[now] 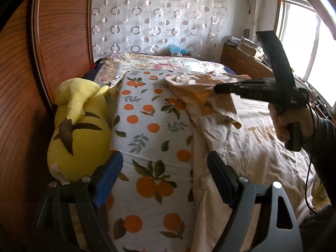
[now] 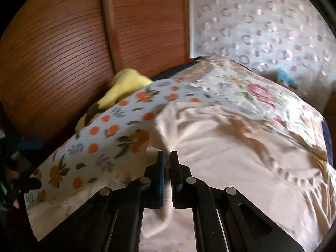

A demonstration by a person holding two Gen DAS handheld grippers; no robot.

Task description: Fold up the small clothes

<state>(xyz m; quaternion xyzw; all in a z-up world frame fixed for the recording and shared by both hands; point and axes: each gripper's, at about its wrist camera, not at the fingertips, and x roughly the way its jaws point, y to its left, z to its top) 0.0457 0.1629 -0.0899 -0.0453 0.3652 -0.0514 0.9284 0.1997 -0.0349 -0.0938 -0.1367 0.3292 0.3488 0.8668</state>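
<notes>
Left wrist view: cream garment (image 1: 212, 105) spread on the bed, wrinkled, no finished fold visible.
Right gripper (image 1: 216, 88): jaws pinched together at the garment's far edge; cloth probably caught, blurred.
Left gripper (image 1: 164, 161): jaws wide, empty, over orange-print blanket (image 1: 151, 126).
Left to do: nearly all folds.

Over at the left edge, a yellow plush toy (image 1: 79, 130) lies against the ribbed wooden headboard (image 1: 61, 33). Centre frame, an orange-print blanket (image 1: 151, 138) runs down the bed, a floral quilt (image 1: 168, 64) behind it. Up top, a circle-patterned curtain (image 1: 155, 16); upper right, a cluttered wooden cabinet (image 1: 241, 61) beside a bright window (image 1: 302, 48).
</notes>
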